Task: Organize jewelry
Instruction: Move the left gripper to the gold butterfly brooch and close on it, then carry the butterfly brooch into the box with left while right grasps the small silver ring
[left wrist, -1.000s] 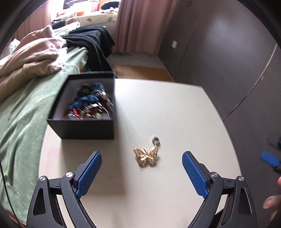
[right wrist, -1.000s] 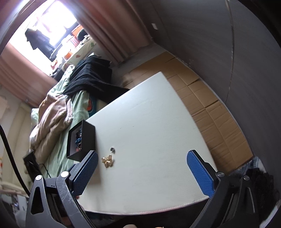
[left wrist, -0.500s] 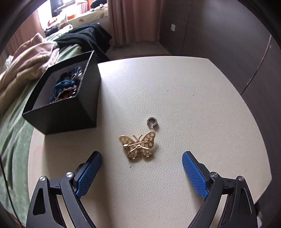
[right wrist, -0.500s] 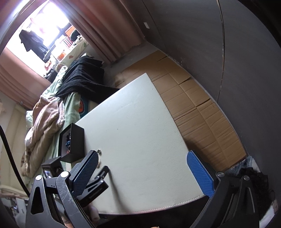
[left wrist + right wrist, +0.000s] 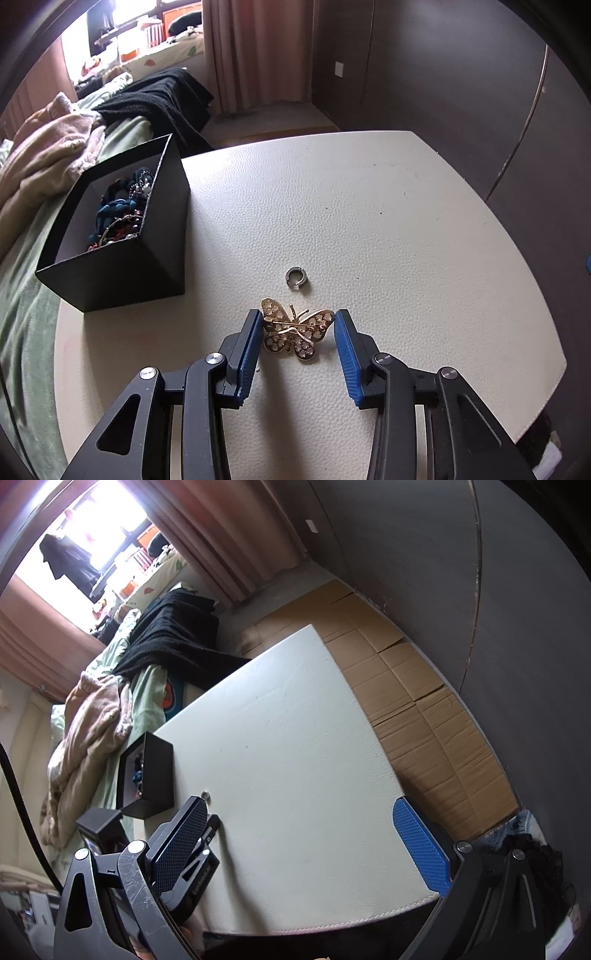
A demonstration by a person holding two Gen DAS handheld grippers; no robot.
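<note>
A gold butterfly brooch (image 5: 294, 328) lies on the white table (image 5: 369, 221). My left gripper (image 5: 297, 328) is down at the table with its blue pads on either side of the brooch; the left pad touches a wing, the right pad (image 5: 345, 354) stands just off it. A small silver ring (image 5: 294, 276) lies just beyond the brooch and also shows in the right wrist view (image 5: 205, 795). A black open box (image 5: 114, 236) holding several pieces of jewelry stands at the table's left; it also shows in the right wrist view (image 5: 147, 775). My right gripper (image 5: 308, 834) is open and empty, high above the table.
A bed with green sheet, beige blanket (image 5: 44, 147) and black garment (image 5: 159, 99) borders the table's left side. Flattened cardboard (image 5: 424, 701) covers the floor right of the table. Dark walls stand behind. The left gripper's body (image 5: 192, 853) shows in the right wrist view.
My left gripper has dropped toward the table and narrowed from wide open until its pads frame the brooch. The right gripper has stayed high and open, drifting slightly.
</note>
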